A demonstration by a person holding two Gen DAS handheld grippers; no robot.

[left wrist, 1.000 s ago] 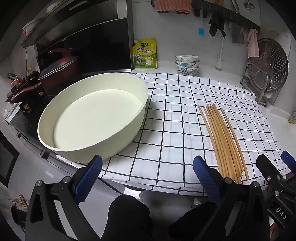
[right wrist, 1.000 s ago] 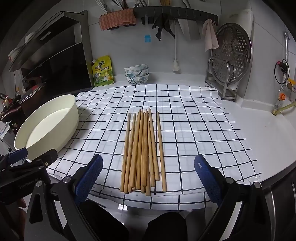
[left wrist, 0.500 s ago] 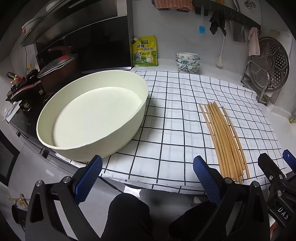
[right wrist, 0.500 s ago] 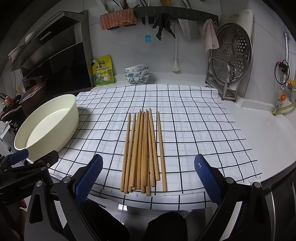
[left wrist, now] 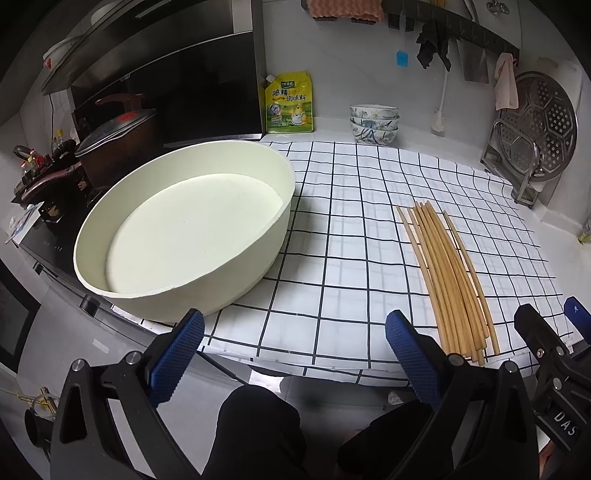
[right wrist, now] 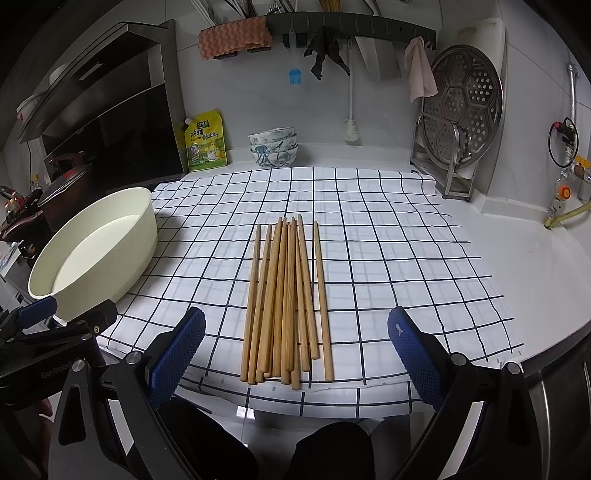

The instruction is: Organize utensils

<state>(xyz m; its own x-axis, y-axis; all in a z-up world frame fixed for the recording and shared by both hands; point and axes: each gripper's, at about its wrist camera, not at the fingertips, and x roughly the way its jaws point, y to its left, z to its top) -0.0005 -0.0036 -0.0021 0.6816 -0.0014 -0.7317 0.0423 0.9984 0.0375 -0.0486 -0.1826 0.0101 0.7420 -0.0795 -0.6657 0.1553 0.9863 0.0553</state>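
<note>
We hold the right gripper point(right wrist: 295, 350) with its jaws wide and empty, just short of the near ends of the light wooden chopsticks point(right wrist: 286, 299) lying bunched on the black-and-white checked cloth point(right wrist: 388, 258). The left gripper point(left wrist: 293, 354) is equally spread, empty, beside the one round cream basin point(left wrist: 184, 225). We judge it best to pinch one stick near its thick end. We count roughly ten chopsticks; overlaps blur the tally.

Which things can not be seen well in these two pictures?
- Exact number of wooden chopsticks: they overlap, both views.
- Small print on the yellow seasoning pouch: too small.
- Red-brown lidded pot: partly behind the cream round basin, left wrist view.
- Utensils above the wall rail: cut off by the top edge.
</note>
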